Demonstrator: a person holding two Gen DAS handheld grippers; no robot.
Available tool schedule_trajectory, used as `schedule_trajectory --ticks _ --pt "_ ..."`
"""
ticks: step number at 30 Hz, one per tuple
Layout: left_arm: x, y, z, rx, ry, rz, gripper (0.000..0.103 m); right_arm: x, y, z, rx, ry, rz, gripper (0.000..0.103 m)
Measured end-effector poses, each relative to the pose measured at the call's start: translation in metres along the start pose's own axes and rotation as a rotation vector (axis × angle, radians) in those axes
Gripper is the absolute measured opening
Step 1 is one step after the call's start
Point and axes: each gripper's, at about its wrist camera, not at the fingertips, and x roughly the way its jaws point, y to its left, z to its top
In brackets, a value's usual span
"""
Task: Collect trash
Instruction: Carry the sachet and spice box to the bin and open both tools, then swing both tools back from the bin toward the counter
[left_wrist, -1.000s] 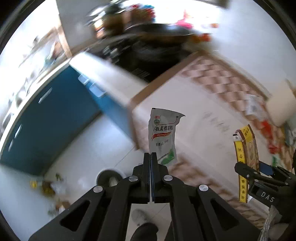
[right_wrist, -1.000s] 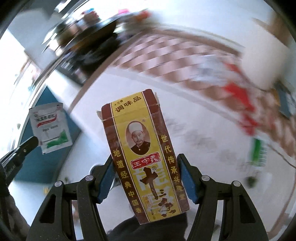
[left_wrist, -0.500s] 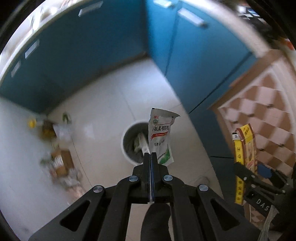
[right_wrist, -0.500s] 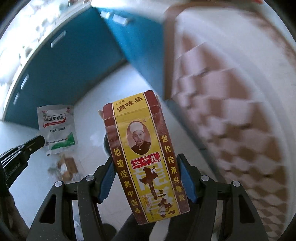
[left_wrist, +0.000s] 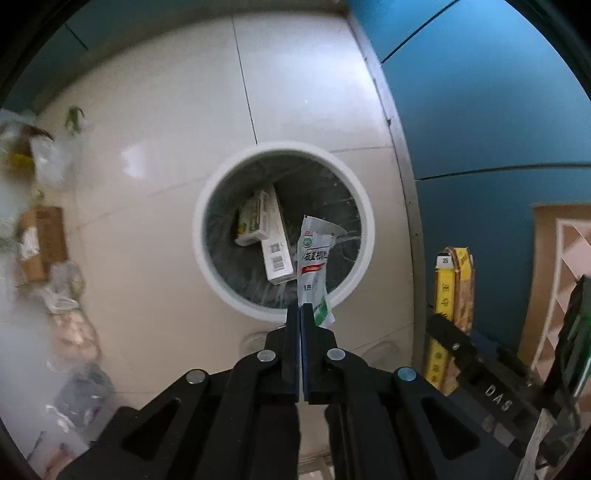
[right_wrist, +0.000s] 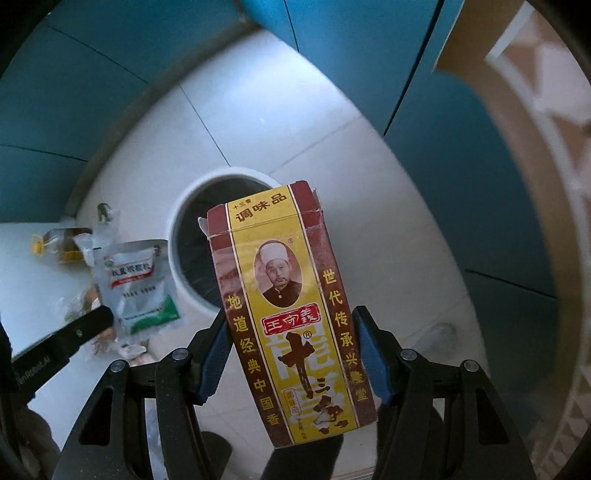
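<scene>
My left gripper (left_wrist: 300, 314) is shut on a white sachet (left_wrist: 314, 266) with green and red print, held above the round white trash bin (left_wrist: 207, 206) on the floor. Two white boxes (left_wrist: 271, 236) lie inside the bin. My right gripper (right_wrist: 291, 332) is shut on a yellow and brown spice box (right_wrist: 288, 306), held upright over the near side of the bin (right_wrist: 177, 273). The sachet (right_wrist: 136, 291) also shows at the left of the right wrist view. The spice box (left_wrist: 454, 295) shows at the right of the left wrist view.
Blue cabinet doors (left_wrist: 480, 110) stand right of the bin. Loose litter, bags and a brown carton (left_wrist: 40, 243) lie on the tiled floor at the left. A checked tablecloth edge (right_wrist: 546, 184) is at the far right.
Both grippers have swung down from the table toward the floor. The bin has grown larger and now sits straight under the sachet and the spice box.
</scene>
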Motion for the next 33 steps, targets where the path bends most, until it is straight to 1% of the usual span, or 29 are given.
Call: schedule_trajectory --ticks 2,5,8,10,11,12,13,14,15,16,17,19,20,25,29,33 --pt "0.022 0.007 0.010 -0.016 0.031 -0.016 0.000 0.025 -0.001 0.007 0.009 0.017 0.006 0.065" --pt "0.039 0.013 0.021 -0.039 0.051 -0.010 0.001 0.059 -0.004 0.016 0.022 0.043 0.026 0.065" --pt "0.044 0.018 0.027 -0.051 0.052 0.027 0.002 0.088 -0.008 0.028 0.031 0.067 0.066 0.065" --pt "0.045 0.020 0.029 -0.051 0.045 0.063 0.006 0.104 -0.007 0.033 0.026 0.083 0.088 0.066" --pt "0.043 0.022 0.029 -0.044 0.036 0.092 0.010 0.109 -0.005 0.035 0.024 0.083 0.097 0.066" --pt "0.041 0.024 0.027 -0.040 0.023 0.110 0.028 0.113 -0.002 0.038 0.015 0.085 0.105 0.067" --pt "0.039 0.027 0.025 -0.037 0.005 0.128 0.044 0.117 -0.005 0.039 0.010 0.089 0.109 0.072" --pt "0.032 0.029 0.022 -0.034 -0.028 0.159 0.080 0.120 -0.004 0.041 0.007 0.091 0.111 0.078" --pt "0.027 0.032 0.019 -0.030 -0.066 0.194 0.093 0.121 -0.003 0.043 0.008 0.086 0.113 0.090" --pt "0.021 0.034 0.017 -0.024 -0.102 0.229 0.093 0.117 -0.003 0.043 0.008 0.078 0.109 0.095" --pt "0.015 0.035 0.015 -0.018 -0.124 0.258 0.093 0.114 -0.003 0.044 0.004 0.066 0.098 0.097" --pt "0.007 0.038 0.011 -0.017 -0.146 0.296 0.098 0.103 -0.001 0.045 -0.009 0.030 0.060 0.103" --pt "0.004 0.039 0.009 -0.015 -0.158 0.302 0.102 0.097 0.001 0.044 -0.017 0.009 0.036 0.103" --pt "-0.021 0.040 -0.006 -0.002 -0.208 0.341 0.102 0.072 0.008 0.037 -0.067 -0.035 -0.035 0.103" --pt "-0.046 0.038 -0.021 -0.006 -0.238 0.349 0.102 0.050 0.014 0.023 -0.109 -0.043 -0.050 0.103" --pt "-0.068 0.034 -0.036 -0.011 -0.265 0.343 0.102 0.019 0.018 0.010 -0.116 -0.059 -0.042 0.103"
